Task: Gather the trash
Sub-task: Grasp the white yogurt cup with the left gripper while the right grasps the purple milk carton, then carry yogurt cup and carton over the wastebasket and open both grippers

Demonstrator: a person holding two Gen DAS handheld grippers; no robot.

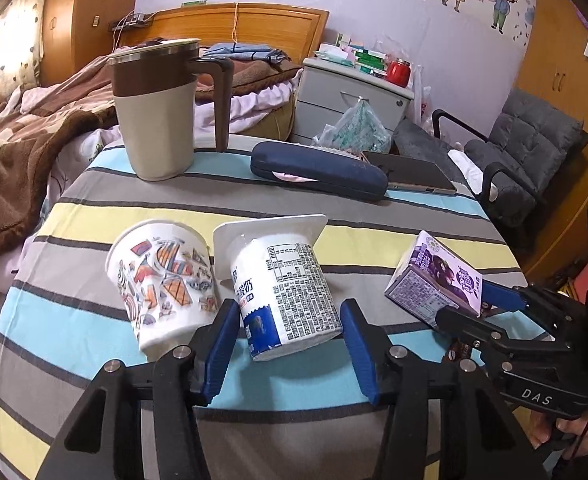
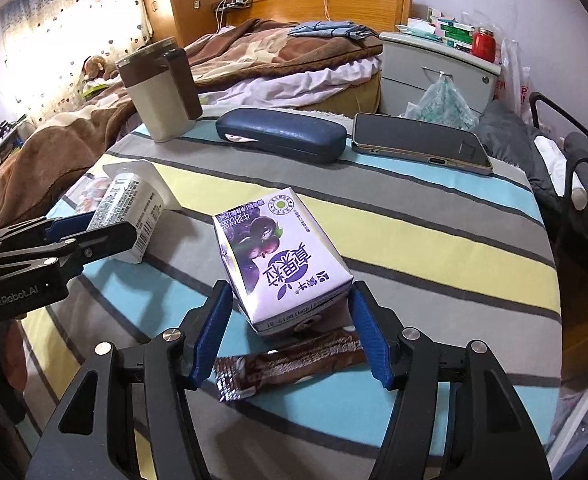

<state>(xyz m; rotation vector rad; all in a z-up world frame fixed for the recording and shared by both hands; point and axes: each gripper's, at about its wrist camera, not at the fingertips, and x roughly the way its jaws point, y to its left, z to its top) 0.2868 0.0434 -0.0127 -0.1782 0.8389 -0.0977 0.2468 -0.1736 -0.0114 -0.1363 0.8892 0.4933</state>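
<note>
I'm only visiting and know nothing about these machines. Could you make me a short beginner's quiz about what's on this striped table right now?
1. True or false: the yogurt cup stands upright.
2. Which item sits between the right gripper and its open jaws?
A. the milk carton
B. the phone
C. the glasses case
3. Fill in: beside the yogurt cup lies a tipped-over patterned ____ cup.

Key:
1. False; it lies on its side, between the open jaws of the left gripper.
2. A
3. paper
</note>
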